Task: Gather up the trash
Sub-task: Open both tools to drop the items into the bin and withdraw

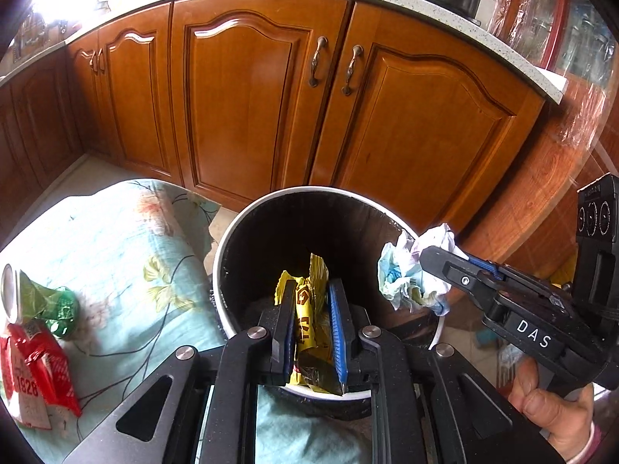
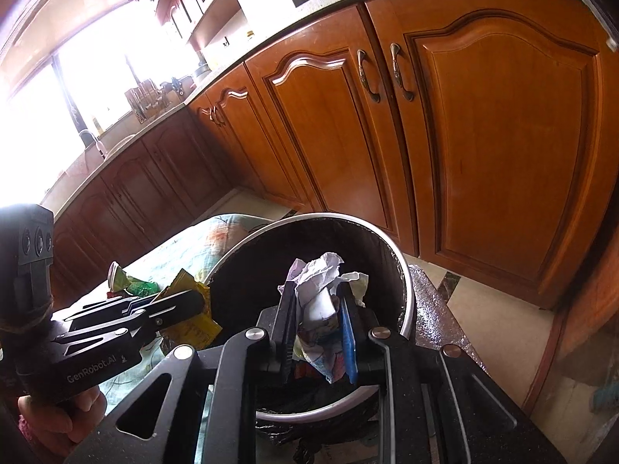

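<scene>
The left claw [image 1: 309, 309] is covering the lower part of the yellow wrapper [image 1: 305, 301], so its print is not reading whole. The bin's [image 1: 232, 239] bottom is lying in darkness and is not showing what it holds. The right claw [image 2: 315, 317] is hiding the middle of the crumpled paper [image 2: 317, 274]. At the bench's left edge the red packet [image 1: 38, 371] is running out of the left wrist picture, and the window [image 2: 50, 89] is glaring too bright to show anything beyond it.
</scene>
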The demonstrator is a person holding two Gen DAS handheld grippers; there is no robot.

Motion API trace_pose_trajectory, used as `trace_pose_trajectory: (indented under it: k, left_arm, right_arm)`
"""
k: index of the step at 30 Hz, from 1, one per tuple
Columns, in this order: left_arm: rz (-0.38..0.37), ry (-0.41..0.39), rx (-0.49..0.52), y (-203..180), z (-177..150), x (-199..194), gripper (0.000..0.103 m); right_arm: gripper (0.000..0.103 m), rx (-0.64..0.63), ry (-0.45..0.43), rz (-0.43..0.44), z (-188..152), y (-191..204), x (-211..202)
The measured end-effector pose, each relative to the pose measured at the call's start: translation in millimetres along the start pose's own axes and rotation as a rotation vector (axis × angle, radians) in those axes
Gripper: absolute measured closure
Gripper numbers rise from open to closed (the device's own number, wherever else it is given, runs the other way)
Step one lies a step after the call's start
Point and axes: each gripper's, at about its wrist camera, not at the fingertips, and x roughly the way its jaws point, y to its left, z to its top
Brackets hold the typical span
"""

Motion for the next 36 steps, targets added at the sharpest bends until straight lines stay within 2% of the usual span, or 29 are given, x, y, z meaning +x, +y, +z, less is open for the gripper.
trace_pose_trajectory:
  k: [3,4,5,6,7,8,15,17,20,27,36]
  left_arm:
    - [0.008,0.014,-0.004,-0.1,2.6,8.0,0.081]
    - [0.007,0.018,-0.01,0.7,2.7,10.0,0.072]
    - [0.008,0.019,-0.016,1.3,2.8,10.6,0.062]
    - [0.013,0.012,-0.019,2.2,2.6,9.1,0.059]
    - [0.019,0.005,-0.019,1.4,1.6,6.6,0.056]
    - [0.019,-0.001,-0.019,1.0,0.5,4.4,0.054]
    - [0.011,-0.031,-0.061,12.5,-12.5,-15.5,0.045]
    - [0.01,-0.042,-0.077,17.3,-21.1,-25.0,0.044]
    - [0.025,-0.053,-0.102,24.1,-37.8,-39.4,0.042]
    - [0.064,-0.068,-0.17,47.6,-86.1,-80.0,0.04]
    - [0.152,-0.081,-0.279,89.3,-138.0,-134.0,0.039]
  right_arm:
    - [0.078,0.004,0.013,-0.003,0.6,-1.0,3.7]
    - [0.077,0.006,0.024,0.004,1.4,-1.4,5.5]
    - [0.07,0.013,0.036,0.013,1.7,-2.5,7.6]
    - [0.066,0.019,0.037,0.017,1.8,-3.4,7.9]
    - [0.054,0.022,0.033,0.021,1.4,-3.8,7.1]
    - [0.045,0.024,0.029,0.022,1.6,-4.4,5.8]
    - [0.031,0.049,-0.01,0.039,-3.2,-2.4,-7.9]
    - [0.02,0.053,-0.028,0.043,-6.5,1.8,-14.7]
    - [0.009,0.066,-0.051,0.056,-14.6,8.8,-25.0]
    - [0.005,0.079,-0.057,0.125,-41.8,41.7,-38.3]
    - [0.005,0.017,0.021,0.221,-79.0,107.8,-30.1]
